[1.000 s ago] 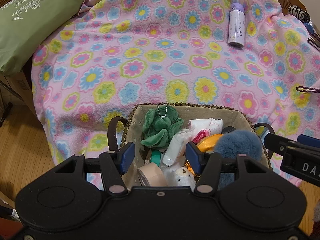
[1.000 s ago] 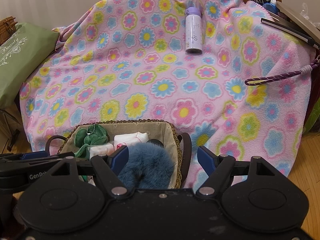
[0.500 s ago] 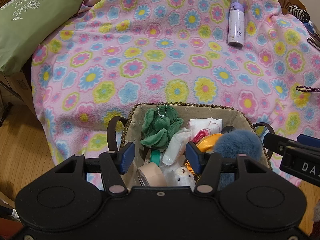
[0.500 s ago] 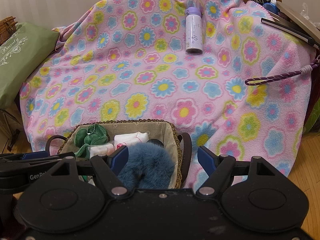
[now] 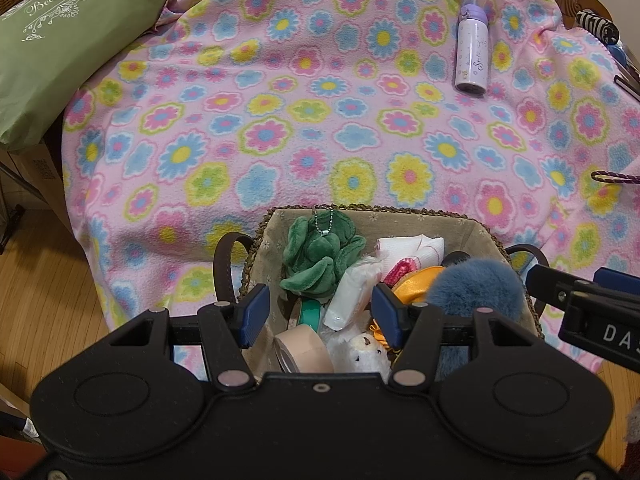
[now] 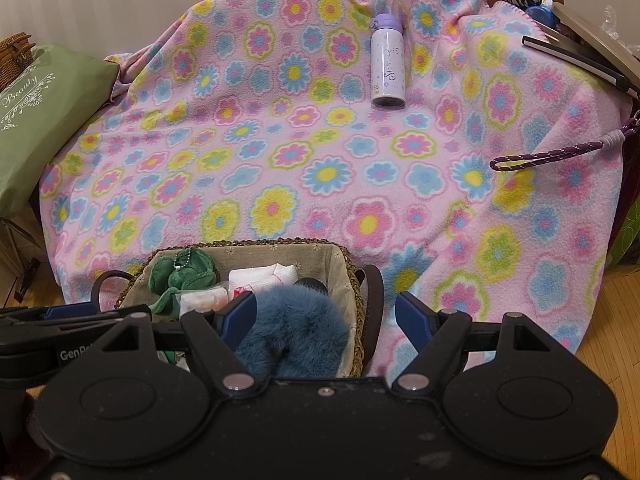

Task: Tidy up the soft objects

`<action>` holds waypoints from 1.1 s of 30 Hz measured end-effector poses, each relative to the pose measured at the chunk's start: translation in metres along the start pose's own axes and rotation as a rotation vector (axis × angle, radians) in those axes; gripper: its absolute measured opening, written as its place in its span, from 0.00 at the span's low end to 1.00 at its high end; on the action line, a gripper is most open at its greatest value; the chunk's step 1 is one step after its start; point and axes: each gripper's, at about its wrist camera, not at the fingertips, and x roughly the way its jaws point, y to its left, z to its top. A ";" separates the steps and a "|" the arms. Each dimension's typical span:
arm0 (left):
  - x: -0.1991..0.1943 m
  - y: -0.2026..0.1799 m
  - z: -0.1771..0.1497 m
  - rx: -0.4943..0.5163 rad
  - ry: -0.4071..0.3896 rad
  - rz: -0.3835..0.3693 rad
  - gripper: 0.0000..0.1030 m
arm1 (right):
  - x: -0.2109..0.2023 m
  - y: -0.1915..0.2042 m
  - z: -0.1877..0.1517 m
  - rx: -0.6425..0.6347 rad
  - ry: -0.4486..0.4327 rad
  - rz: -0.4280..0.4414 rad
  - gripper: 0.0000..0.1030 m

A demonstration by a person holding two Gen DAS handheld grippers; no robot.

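Observation:
A woven basket with a fabric lining and brown handles stands at the near edge of the flowered blanket. Inside lie a green plush, a white folded cloth, a blue fluffy ball, a white packet, a beige tape roll and a small white plush. My left gripper hovers over the basket's near side, open and holding nothing. My right gripper stands open over the basket's right rim, above the blue fluffy ball, empty.
A purple bottle lies on the blanket at the far right. A green cushion rests at the left edge. A purple cord loop and stacked books sit on the right. Wooden floor surrounds the blanket's front.

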 end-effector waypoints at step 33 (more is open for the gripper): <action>0.000 0.004 0.002 -0.013 -0.001 0.008 0.53 | 0.001 0.001 -0.001 0.000 0.004 0.001 0.75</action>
